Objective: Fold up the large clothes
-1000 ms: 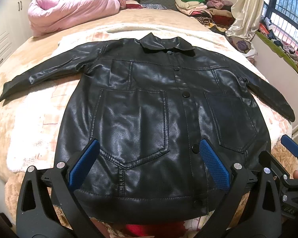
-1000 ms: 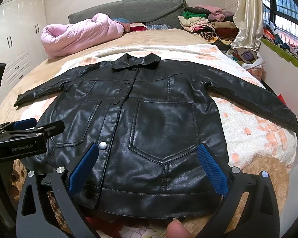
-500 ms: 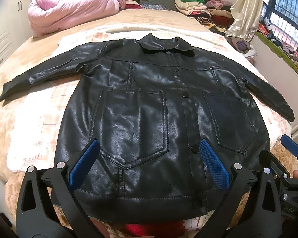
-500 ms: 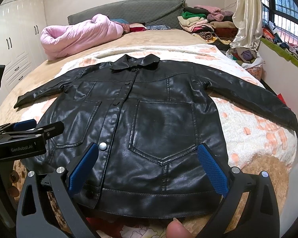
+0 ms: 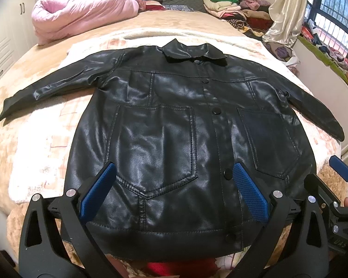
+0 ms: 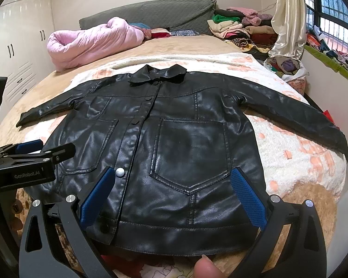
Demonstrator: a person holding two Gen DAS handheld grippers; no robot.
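Both sets of jaws stand wide apart, gripping nothing. The left gripper (image 5: 172,185) hovers over the jacket's lower front, its blue, dimpled rubber pads (image 5: 249,193) framing a big patch pocket (image 5: 154,148). The right gripper (image 6: 172,186) hangs the same way over the other pocket (image 6: 191,153), pads splayed, black plastic arms below them.

The black leather jacket (image 5: 174,120) lies flat, front up, on the bed, hem nearest the grippers, collar (image 5: 192,51) away, both sleeves spread out to the sides. Glossy, creased hide, raised stitching, round dark snaps down the placket; one pale snap (image 6: 120,172) shows low in the right view. The far cuff of the right-hand sleeve runs off behind the lens edge.

Under it, a fluffy cream blanket (image 6: 290,143) with peach patches, over a tan plush bedspread (image 5: 18,74). A fingertip (image 6: 205,267) pokes into the bottom of the right view. Beyond: a puffy pink quilt (image 5: 85,11), a grey quilted headboard (image 6: 150,14), stacked folded clothes (image 6: 239,26), a satin curtain (image 6: 288,16), white wardrobe doors (image 6: 18,37).
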